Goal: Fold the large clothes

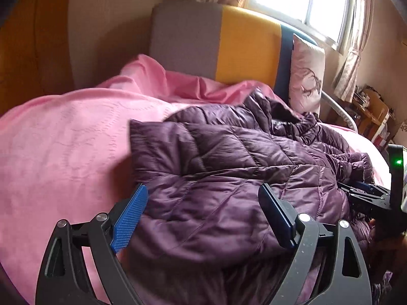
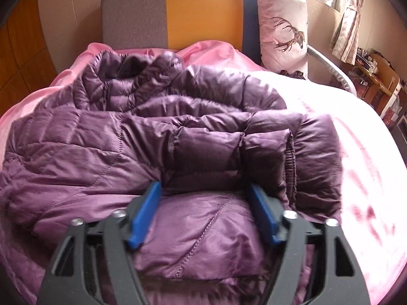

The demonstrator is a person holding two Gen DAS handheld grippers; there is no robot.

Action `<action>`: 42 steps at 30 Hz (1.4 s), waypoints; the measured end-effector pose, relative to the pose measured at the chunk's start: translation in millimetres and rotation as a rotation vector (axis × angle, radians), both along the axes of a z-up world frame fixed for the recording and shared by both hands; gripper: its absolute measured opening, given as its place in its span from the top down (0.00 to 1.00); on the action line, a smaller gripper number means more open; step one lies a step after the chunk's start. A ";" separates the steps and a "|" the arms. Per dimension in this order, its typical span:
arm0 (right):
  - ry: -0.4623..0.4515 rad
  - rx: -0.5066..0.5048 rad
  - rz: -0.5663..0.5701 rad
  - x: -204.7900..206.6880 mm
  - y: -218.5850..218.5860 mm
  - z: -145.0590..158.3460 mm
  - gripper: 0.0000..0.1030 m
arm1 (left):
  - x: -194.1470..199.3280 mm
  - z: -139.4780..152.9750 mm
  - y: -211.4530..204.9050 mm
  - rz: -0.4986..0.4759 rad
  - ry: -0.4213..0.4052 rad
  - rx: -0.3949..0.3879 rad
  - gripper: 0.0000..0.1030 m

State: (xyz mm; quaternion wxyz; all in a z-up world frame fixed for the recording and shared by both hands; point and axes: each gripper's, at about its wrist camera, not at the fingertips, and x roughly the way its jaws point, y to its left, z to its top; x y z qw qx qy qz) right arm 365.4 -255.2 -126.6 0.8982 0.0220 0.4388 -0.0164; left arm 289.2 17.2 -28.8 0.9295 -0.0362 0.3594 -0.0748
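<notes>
While the purple jacket [image 2: 157, 139] lies spread across the middle of the pink bed [image 2: 356, 157], its collar toward the headboard [image 2: 162, 12], both grippers hang over its near part. Left gripper [image 1: 203, 203] and right gripper [image 2: 206, 203] are spread wide, gripping nothing. A pillow [image 2: 282, 28] leans at the headboard's right end.

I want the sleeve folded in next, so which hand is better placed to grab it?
Probably right. The right gripper is open just short of the sleeve lying across the purple down jacket; the left gripper hangs over the jacket's far edge.
</notes>
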 end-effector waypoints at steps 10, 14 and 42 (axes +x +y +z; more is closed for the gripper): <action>-0.073 0.057 0.016 2.8 3.8 27.0 0.20 | 6.6 22.4 -8.1 -0.062 -0.054 -0.016 0.15; -0.034 0.017 -0.002 24.1 6.4 7.5 0.16 | 43.7 3.9 -19.7 -0.060 0.026 -0.023 0.15; -0.072 0.045 0.010 -32.4 12.2 19.0 0.02 | -71.6 41.7 -17.4 0.037 -0.084 0.041 0.06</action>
